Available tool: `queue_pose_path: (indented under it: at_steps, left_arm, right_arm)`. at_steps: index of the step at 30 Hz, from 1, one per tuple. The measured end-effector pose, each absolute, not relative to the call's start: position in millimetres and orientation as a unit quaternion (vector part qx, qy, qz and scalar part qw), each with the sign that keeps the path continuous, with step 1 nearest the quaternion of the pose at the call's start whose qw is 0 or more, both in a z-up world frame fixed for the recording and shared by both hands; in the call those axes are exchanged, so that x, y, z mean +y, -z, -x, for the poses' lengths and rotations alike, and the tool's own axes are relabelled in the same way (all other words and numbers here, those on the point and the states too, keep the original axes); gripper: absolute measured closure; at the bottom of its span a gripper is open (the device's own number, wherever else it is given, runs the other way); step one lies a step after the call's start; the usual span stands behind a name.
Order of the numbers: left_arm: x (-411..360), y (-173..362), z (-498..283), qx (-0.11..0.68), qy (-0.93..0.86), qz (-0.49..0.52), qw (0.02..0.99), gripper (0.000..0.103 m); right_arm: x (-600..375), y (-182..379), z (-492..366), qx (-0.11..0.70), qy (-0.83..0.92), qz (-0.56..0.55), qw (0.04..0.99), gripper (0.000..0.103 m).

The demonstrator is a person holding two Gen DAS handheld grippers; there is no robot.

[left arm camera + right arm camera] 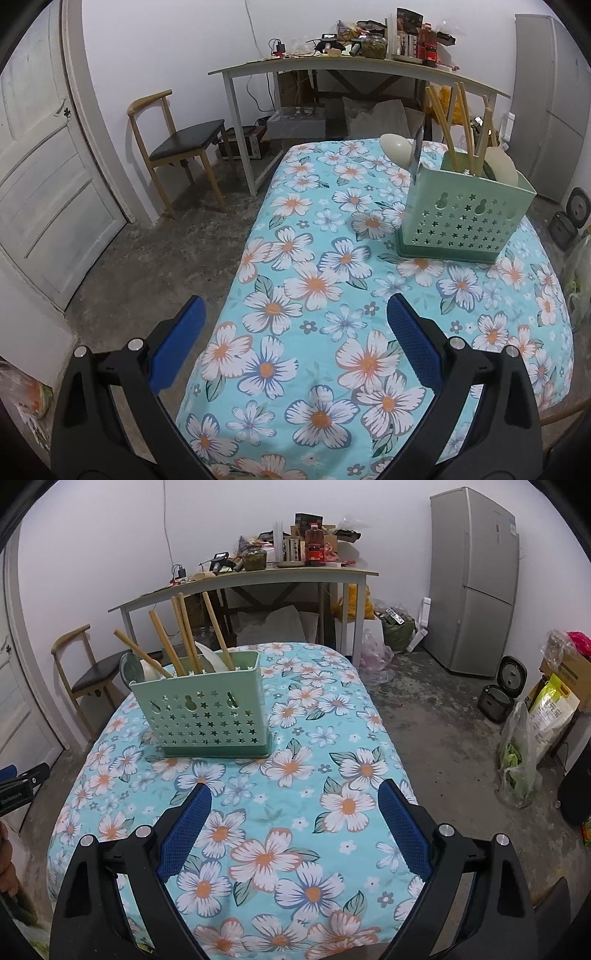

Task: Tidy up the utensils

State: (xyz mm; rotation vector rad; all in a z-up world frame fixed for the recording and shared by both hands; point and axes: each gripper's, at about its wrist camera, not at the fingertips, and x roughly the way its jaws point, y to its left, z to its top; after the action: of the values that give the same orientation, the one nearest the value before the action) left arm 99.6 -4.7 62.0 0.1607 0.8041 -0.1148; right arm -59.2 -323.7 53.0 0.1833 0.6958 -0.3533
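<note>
— While both tools hang over the floral tablecloth [295, 849], how do they stand?
— Left gripper [295, 317] wide apart, empty; right gripper [294, 799] wide, empty too.
— And the utensils?
— Farther off, at eleven o'clock from the right gripper, the green utensil holder [207, 709] stands upright with chopsticks [184, 631], spoons [142, 670] and a knife [416, 155] inside.
— Beyond?
— A cluttered desk [258, 578], fridge [476, 579] at one o'clock.

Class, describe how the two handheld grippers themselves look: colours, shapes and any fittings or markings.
Both the left gripper and the right gripper have black plastic arms with triangular cut-outs and silver round bolt heads. Their fingers carry flat blue pads with a fine mesh texture. No cables show.
</note>
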Motion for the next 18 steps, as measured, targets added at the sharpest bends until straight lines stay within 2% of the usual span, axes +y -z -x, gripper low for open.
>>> queue_pose_path:
  at_steps: [18]
  left_arm:
    - [-8.4,-61.1,-97.9,0.396,0.074,-0.076,0.912,0.008]
  right_arm:
    - [-317.6,-54.4,57.2,0.338,0.163,-0.083,0.923,0.014]
